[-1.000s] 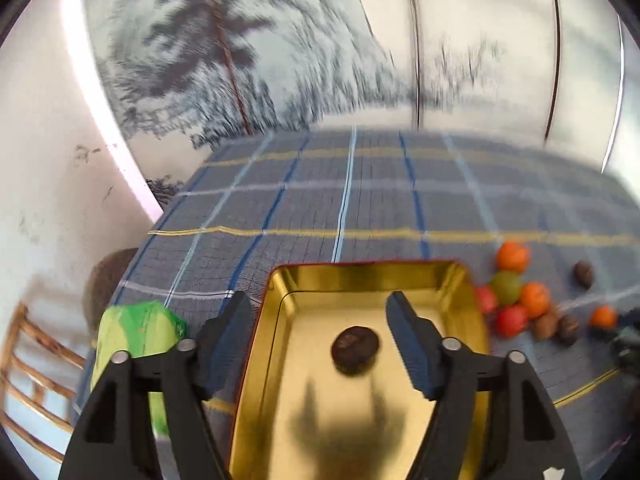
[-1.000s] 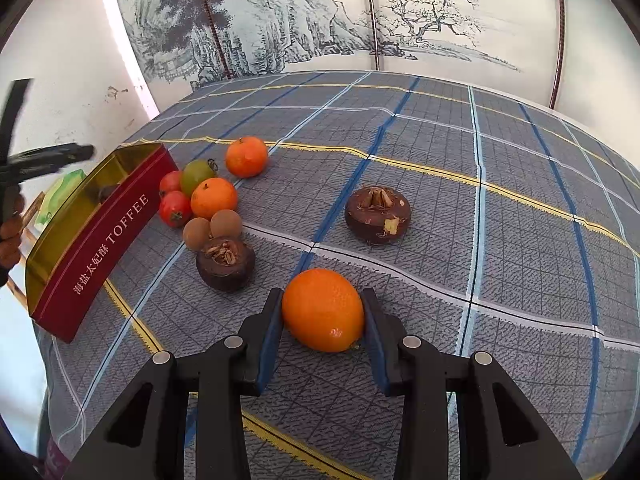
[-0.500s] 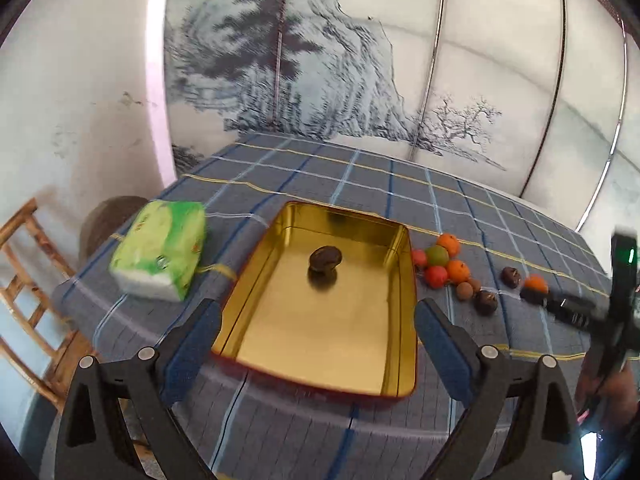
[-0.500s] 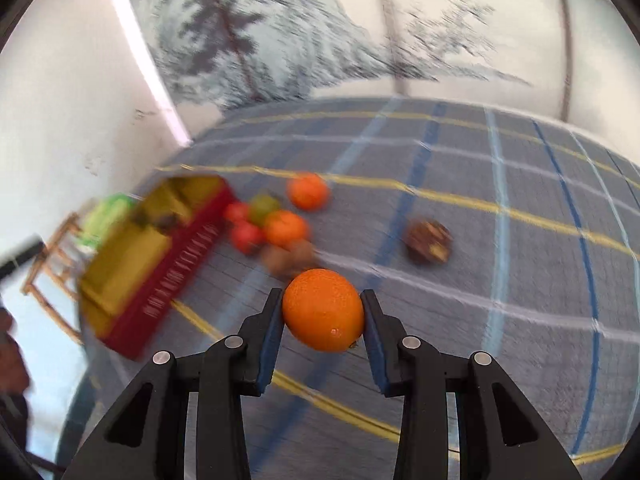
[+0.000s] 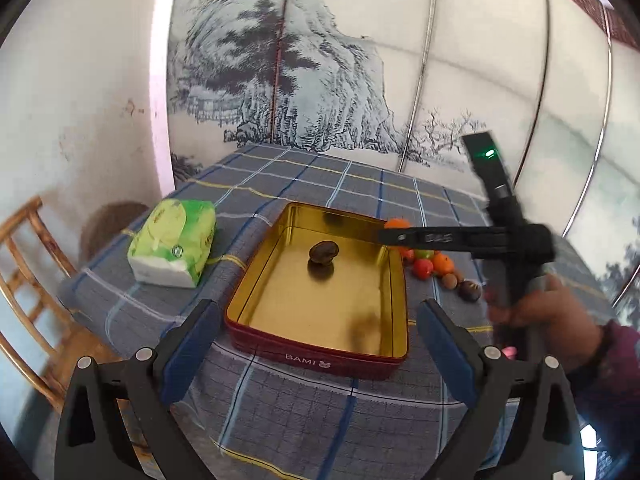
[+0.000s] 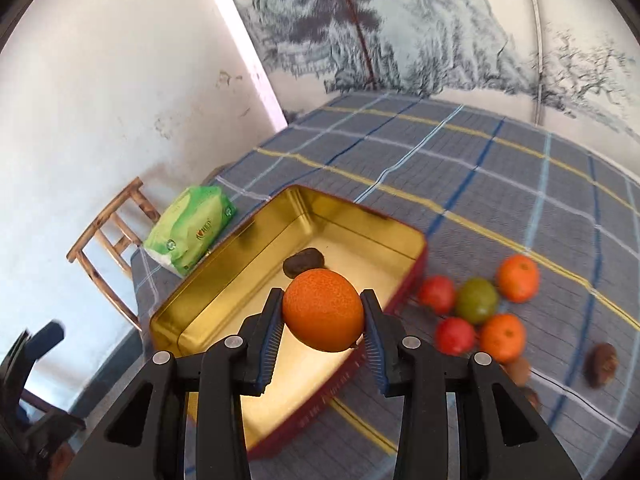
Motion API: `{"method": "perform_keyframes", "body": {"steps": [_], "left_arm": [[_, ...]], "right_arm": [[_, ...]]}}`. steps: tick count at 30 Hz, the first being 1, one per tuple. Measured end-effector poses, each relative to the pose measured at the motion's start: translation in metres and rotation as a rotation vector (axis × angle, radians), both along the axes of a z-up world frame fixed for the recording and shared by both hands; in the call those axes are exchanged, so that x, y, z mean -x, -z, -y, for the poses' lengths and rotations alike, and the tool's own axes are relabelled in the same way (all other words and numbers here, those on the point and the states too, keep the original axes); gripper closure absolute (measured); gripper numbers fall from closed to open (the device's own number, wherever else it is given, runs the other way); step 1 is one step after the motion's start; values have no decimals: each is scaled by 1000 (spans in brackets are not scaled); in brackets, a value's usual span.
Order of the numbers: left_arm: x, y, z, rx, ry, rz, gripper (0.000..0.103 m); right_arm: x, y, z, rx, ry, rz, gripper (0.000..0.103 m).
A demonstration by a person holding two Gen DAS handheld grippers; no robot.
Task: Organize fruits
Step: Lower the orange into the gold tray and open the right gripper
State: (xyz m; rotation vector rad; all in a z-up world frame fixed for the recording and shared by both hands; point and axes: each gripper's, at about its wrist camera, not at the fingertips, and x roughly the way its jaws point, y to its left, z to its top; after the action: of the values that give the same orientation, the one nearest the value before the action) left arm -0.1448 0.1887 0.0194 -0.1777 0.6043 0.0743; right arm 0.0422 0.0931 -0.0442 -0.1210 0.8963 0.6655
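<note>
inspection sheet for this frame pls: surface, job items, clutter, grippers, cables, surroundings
Surface: table under a grey-blue plaid cloth.
Job's things: open gold tin holding one dark brown fruit; orange above the tin; loose pile of small fruits beside the tin.
Clutter: green tissue pack left of the tin.
Grippers: right gripper shut on the orange; left gripper open, nothing between its fingers.
Cables: nothing seen.
Surroundings: wooden chair, white wall, ink landscape screen.
</note>
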Motion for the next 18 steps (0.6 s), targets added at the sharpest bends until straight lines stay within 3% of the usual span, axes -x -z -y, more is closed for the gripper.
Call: {"method": "perform_keyframes", "body": {"steps": [11,16,18], "left_arm": [[1,9,-8,-15,2,-19,6],[-1,11,-3,-50,15,-24,6],[-1,9,-3,-57,20,-16,6]], "right_arm": [[-26,30,-35,82,-16,-26,63],[-29,3,-12,2,-8,-1,62],[-25,-14,15,32,-36,46,62]]}}
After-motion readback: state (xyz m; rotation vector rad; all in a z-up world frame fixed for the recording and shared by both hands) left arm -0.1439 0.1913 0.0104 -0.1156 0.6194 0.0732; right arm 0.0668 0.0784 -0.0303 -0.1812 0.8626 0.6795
